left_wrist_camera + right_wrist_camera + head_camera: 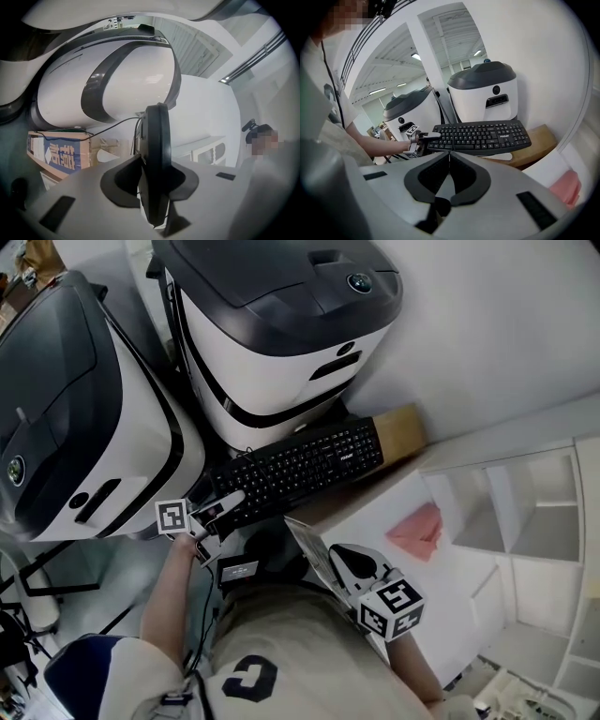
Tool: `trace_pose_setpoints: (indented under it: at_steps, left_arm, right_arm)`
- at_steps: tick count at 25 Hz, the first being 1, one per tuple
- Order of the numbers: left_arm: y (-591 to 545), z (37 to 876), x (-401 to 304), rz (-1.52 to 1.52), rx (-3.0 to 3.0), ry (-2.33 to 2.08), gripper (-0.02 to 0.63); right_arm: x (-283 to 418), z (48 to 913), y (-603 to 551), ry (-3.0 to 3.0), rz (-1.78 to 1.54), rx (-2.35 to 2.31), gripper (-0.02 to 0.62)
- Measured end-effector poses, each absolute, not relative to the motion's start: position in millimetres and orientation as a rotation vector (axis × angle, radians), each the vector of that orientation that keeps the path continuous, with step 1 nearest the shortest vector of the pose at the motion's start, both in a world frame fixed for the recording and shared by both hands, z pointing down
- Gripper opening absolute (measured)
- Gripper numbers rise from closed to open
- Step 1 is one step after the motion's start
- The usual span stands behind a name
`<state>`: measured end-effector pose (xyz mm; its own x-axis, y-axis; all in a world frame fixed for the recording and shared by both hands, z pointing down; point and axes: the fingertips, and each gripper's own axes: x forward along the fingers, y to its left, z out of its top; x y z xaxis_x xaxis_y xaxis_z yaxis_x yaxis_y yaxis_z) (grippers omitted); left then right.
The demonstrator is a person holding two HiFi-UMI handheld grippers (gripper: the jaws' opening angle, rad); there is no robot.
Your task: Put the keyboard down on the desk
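— At the nine o'clock end of the keyboard (300, 468), the left gripper (230, 505) is clamping the board's short edge, and that is the only hold on it.
— So what is worrying you?
— Leverage. All the length is hanging out toward three o'clock from one narrow pinch, so the board is liable to sag, twist or slide out while it is being carried across. From the left gripper view, the keyboard (157, 136) is sitting edge-on between the jaws, with little of it in the bite.
— Anything else?
— Its far end is lying over a cardboard box (401, 430); whether it is touching, I cannot tell. A low swing could catch there. A dark cable (112, 124) is also running toward the box and might snag.
— Where is it going?
— The white worktop (361, 521) is lying at five o'clock of the board, not yet reached.
— And the hands?
— The left forearm is reaching up from six o'clock, with its gripper pointing roughly level along the board. The right gripper (345, 559) is hovering over the worktop's near edge, tilting downward, jaws pressed together on nothing, so it is lending no support.
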<state>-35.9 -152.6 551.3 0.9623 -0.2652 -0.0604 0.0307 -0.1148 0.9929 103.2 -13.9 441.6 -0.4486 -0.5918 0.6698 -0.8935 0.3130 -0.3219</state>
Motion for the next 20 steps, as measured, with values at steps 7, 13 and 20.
trace_pose_setpoints:
  at_steps: [7, 13, 20]
  left_arm:
    - [-152.0, 530.3, -41.6, -0.238, 1.737, -0.151, 0.097]
    - [-142.2, 515.8, -39.0, -0.210, 1.764, -0.091, 0.097]
    - [-132.4, 502.4, -44.4, -0.209, 1.779, -0.050, 0.098]
  right_arm:
    - [139.3, 453.4, -19.3, -2.097, 0.927, 1.395, 0.025]
    - [220.7, 486.3, -37.1, -1.957, 0.917, 1.522, 0.025]
    - [302.0, 498.8, -83.0, -1.970, 1.152, 1.598, 0.299]
